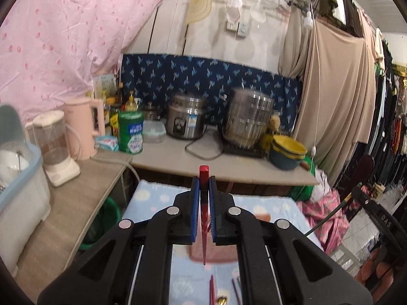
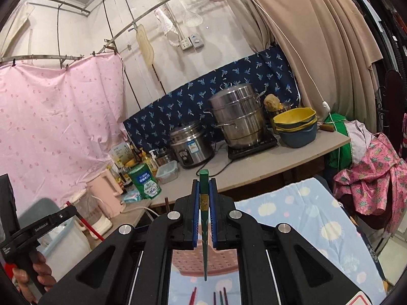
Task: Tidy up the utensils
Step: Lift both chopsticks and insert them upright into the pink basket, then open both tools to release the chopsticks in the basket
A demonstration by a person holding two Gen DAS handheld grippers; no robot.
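My left gripper (image 1: 203, 185) is shut on a red chopstick (image 1: 203, 178), held upright above the table with its thin tip pointing down. My right gripper (image 2: 204, 186) is shut on a green chopstick (image 2: 204, 178), also upright, tip down. Below both hangs a pink perforated basket (image 1: 195, 254), also in the right wrist view (image 2: 188, 261), on a blue patterned cloth (image 2: 292, 211). Loose chopsticks (image 1: 211, 289) lie on the cloth near me, also low in the right wrist view (image 2: 220, 298). The left gripper and the hand holding it show at the right view's left edge (image 2: 63, 216).
A counter (image 1: 178, 160) behind the table holds a rice cooker (image 1: 187, 118), a steel steamer pot (image 1: 249, 117), stacked yellow and blue bowls (image 1: 287, 152), a green tin (image 1: 131, 132), a pink kettle (image 1: 84, 124) and a blender (image 1: 56, 147). A dish rack (image 1: 15, 167) stands left. Clothes hang right.
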